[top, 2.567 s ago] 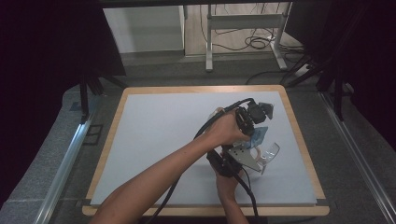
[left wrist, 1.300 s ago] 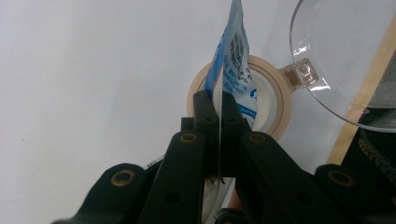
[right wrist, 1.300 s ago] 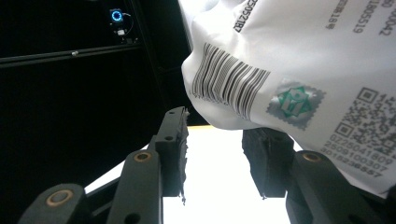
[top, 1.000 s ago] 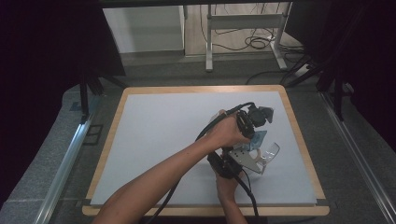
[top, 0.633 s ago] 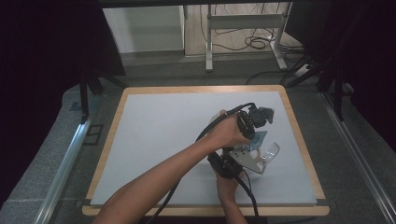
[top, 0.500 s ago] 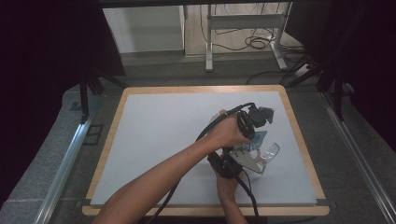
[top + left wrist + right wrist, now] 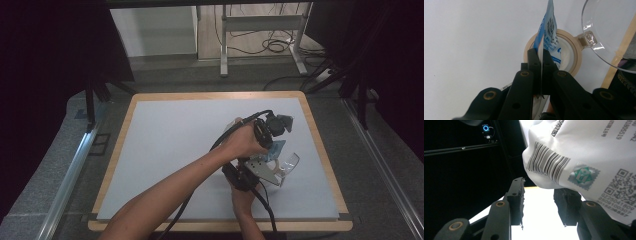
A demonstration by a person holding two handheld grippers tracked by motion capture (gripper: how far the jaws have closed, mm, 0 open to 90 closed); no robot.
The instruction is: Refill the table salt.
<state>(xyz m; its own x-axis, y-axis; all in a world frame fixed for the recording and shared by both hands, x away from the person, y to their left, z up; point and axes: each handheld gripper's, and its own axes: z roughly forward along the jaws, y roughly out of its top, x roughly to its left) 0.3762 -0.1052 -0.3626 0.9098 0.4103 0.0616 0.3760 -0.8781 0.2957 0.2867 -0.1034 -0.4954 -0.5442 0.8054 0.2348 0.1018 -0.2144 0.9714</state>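
Note:
My left gripper [image 7: 541, 53] is shut on the edge of a blue and white sachet [image 7: 549, 27], which stands upright over a round beige container [image 7: 570, 53] with white contents. The container's clear hinged lid [image 7: 609, 30] lies open to the right. In the high view, the left gripper [image 7: 272, 139] reaches across from the left and holds the sachet [image 7: 276, 149] at the mat's right side, over the clear lid [image 7: 290, 162]. My right gripper [image 7: 272, 172] sits just below it. Its jaws [image 7: 541, 200] stand apart with bare gap between them. The sachet's white barcode side [image 7: 584, 152] hangs just above their tips.
A white mat [image 7: 175, 130] with a wooden border [image 7: 320, 140] covers the table. Dark curtains flank both sides, and a metal frame leg with cables [image 7: 280, 45] stands beyond the far edge. Both forearms cross the mat's near right part.

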